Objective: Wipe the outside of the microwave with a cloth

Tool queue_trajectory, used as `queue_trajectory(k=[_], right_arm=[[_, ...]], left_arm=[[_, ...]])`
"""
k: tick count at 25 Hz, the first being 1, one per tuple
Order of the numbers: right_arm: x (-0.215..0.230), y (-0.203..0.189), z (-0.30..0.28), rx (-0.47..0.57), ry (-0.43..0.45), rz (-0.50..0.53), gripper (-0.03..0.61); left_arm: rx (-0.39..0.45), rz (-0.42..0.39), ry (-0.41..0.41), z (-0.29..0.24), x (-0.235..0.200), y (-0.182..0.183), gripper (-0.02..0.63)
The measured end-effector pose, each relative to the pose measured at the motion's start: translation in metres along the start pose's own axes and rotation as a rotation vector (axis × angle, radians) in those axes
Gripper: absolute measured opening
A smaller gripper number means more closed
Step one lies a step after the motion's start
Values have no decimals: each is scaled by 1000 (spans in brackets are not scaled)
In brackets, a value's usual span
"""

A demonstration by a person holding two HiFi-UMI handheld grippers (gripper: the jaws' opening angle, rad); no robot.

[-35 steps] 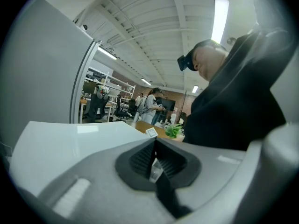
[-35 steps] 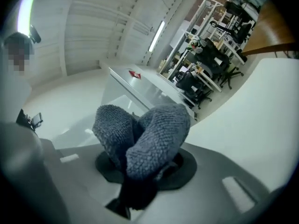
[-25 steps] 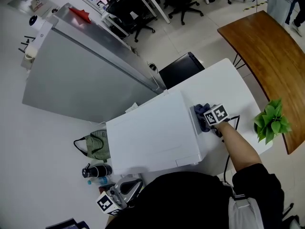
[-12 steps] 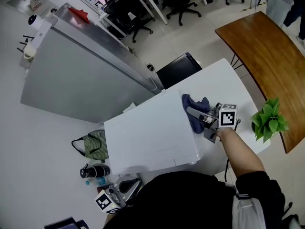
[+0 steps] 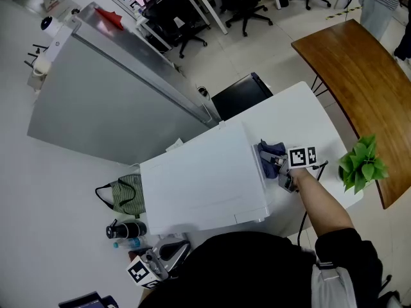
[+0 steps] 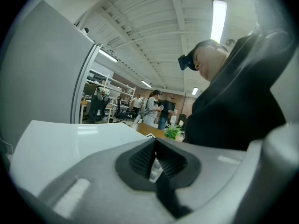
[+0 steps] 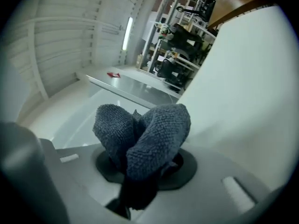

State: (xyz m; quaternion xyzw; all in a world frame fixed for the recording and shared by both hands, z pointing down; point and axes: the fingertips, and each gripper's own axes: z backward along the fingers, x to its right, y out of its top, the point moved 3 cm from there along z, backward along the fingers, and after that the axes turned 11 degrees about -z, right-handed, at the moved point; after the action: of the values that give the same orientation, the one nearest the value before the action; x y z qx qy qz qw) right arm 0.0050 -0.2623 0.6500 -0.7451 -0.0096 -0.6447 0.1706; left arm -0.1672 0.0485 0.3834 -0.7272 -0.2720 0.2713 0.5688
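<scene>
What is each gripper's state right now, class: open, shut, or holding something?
Left gripper: shut, nothing held.
Right gripper: shut on the cloth.

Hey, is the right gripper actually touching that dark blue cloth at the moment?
Touching. In the right gripper view, the right gripper has its jaws clamped on the dark blue terry cloth, which bunches out from between them.

Green plant (image 5: 363,162) near wooden table (image 5: 359,63); striped bag (image 5: 130,196) beside dark bottle (image 5: 125,229); office chairs (image 5: 247,2).

Nubbly matt terry cloth (image 7: 149,134), microwave (image 5: 199,185) — smooth, faintly glossy white shell, table (image 5: 353,63) of varnished wood
</scene>
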Motion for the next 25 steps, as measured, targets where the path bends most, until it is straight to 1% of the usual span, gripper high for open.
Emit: queue_trajectory(k=[2, 5, 6, 7, 8, 9, 10, 11, 13, 14, 15, 16, 18, 20, 23, 25], right_arm=[[22, -4, -3, -46, -124, 1, 107], [49, -12, -7, -133, -303, 37, 107], [54, -14, -8, -152, -335, 50, 107], [55, -15, -7, -162, -346, 65, 107], [49, -14, -6, -158, -333, 83, 107], [36, -12, -2, -139, -295, 104, 107], [15, -8, 4, -101, -226, 121, 107], [-13, -3, 13, -48, -131, 133, 107], [-75, 6, 33, 56, 85, 148, 107], [-103, 7, 41, 87, 177, 160, 107], [-125, 4, 47, 97, 248, 179, 107], [-141, 0, 49, 94, 295, 200, 107], [-150, -8, 46, 87, 329, 220, 107], [-138, -11, 42, 94, 310, 188, 107], [-101, -15, 38, 85, 238, 116, 109], [-67, -21, 34, 58, 160, 89, 107]], left_arm=[[-1, 0, -3, 0, 1, 0, 3], [4, 1, 0, -1, 0, 0, 3], [8, 1, 0, -1, 0, 1, 3], [11, 1, -1, -2, 0, 1, 3], [12, 0, -3, -3, 1, 1, 3], [12, 0, -6, -4, 2, 1, 3], [10, 0, -7, -4, 2, 1, 3], [8, 1, -7, -4, 2, 1, 3], [7, 3, -5, -3, 0, 0, 3], [7, 4, -6, -3, 0, 0, 3], [7, 5, -10, -5, -1, -1, 3], [6, 6, -15, -6, 0, -1, 3], [2, 7, -27, -9, 1, -1, 3], [-1, 6, -34, -11, 1, 0, 3], [0, -1, -28, -9, 0, 1, 3], [1, -5, -22, -8, 0, 1, 3]])
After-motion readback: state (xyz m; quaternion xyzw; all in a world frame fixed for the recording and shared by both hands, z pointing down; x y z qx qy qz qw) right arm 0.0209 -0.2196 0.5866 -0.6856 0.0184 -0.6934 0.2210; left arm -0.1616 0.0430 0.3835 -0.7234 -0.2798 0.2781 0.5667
